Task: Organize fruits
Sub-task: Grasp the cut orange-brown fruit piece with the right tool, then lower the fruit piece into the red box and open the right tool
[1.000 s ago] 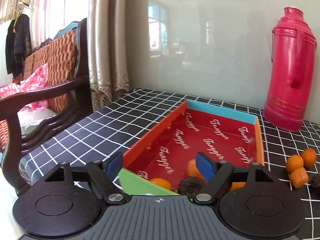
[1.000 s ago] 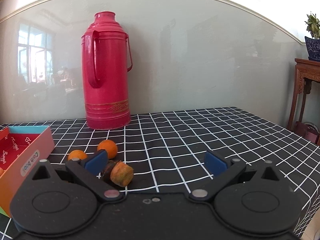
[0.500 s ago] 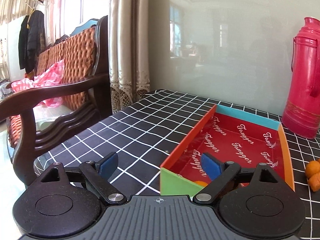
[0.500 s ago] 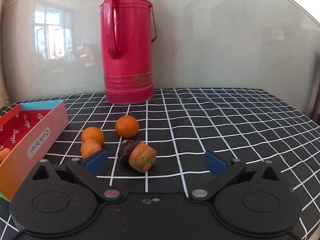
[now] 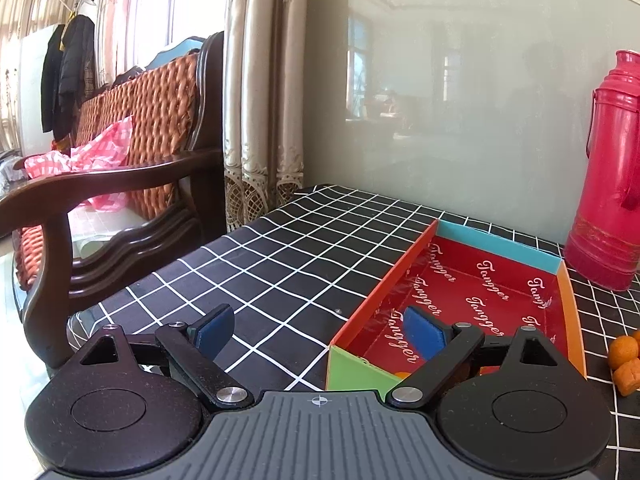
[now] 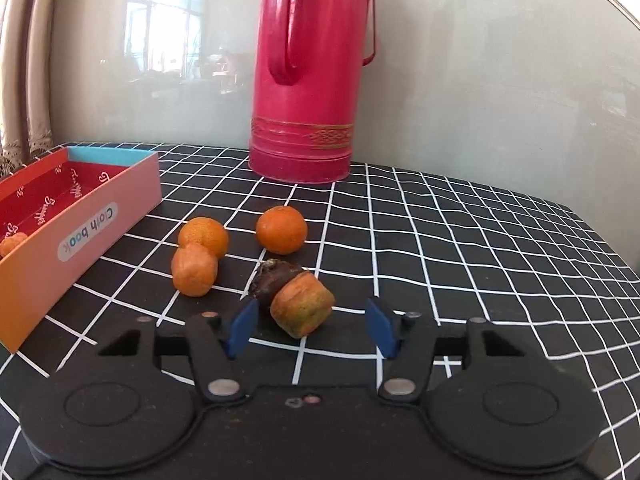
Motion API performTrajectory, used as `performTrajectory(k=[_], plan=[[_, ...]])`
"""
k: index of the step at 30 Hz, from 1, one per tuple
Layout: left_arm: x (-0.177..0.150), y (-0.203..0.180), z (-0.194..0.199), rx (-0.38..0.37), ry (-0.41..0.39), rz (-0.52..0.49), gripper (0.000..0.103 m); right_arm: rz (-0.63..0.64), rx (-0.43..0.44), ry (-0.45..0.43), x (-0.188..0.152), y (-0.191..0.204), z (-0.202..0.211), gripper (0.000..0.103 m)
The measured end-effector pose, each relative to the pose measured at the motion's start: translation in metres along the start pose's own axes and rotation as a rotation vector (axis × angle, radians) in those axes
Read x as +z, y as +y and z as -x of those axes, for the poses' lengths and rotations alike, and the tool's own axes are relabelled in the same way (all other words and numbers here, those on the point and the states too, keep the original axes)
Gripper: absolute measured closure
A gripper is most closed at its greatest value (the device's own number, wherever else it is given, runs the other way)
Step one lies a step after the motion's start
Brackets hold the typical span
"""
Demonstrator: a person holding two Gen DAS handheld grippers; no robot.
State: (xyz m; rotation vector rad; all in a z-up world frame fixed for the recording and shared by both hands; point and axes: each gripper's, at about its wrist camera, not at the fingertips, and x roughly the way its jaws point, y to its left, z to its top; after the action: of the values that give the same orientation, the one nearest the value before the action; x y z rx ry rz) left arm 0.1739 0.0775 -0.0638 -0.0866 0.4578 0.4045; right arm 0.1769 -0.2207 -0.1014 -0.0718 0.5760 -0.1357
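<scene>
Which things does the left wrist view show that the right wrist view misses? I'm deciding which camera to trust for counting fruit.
Only the left wrist view: the wooden chair and curtain. Only the right wrist view: the round orange and the dark fruit between the closing right tongs, untouched. Both: the red box, the pink thermos and the checked tablecloth.

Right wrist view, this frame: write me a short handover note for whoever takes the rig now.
Right hand-held gripper: jaws closing around the squashed orange-brown fruit, pads not yet touching it; a dark fruit lies against it.
Left hand-held gripper: open, empty, at the box's near corner.
Done: at least one orange fruit is in the box.
Left: three orange fruits on the table beside the box, plus the two at the right gripper. The red thermos stands behind.
</scene>
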Motion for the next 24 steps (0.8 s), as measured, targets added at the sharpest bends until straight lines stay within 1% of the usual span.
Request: performTrajectory(k=[3,4,5,7,9,15,19,21,24], plan=[[0.000,0.001,-0.001,0.009,-0.002,0.000,0.012,0.003,0.016,0.017,0.001,0.001,-0.007,0.054],[0.000,0.003,-0.001,0.012,0.000,0.004,0.012,0.000,0.028,0.026,0.001,0.000,-0.009,0.057],[0.000,0.004,-0.002,0.014,0.003,0.009,0.012,-0.007,0.044,0.036,0.002,-0.001,-0.011,0.062],[0.000,0.005,-0.003,0.017,0.010,0.016,0.012,-0.035,0.075,0.033,0.001,-0.004,-0.012,0.077],[0.001,0.005,-0.004,0.017,0.012,0.019,0.011,-0.058,0.097,0.037,0.001,-0.007,-0.012,0.088],[0.001,0.004,-0.003,0.014,0.006,0.012,0.011,-0.079,0.110,0.030,-0.001,-0.008,-0.007,0.088],[0.001,0.005,-0.003,0.016,0.007,0.018,0.011,-0.090,0.115,0.008,-0.002,-0.006,0.001,0.088],[0.002,0.006,-0.003,0.018,0.009,0.019,0.011,-0.103,0.131,-0.017,-0.001,-0.006,0.008,0.088],[0.002,0.009,-0.003,0.020,0.013,0.029,0.011,-0.102,0.180,-0.082,0.004,0.001,0.023,0.088]])
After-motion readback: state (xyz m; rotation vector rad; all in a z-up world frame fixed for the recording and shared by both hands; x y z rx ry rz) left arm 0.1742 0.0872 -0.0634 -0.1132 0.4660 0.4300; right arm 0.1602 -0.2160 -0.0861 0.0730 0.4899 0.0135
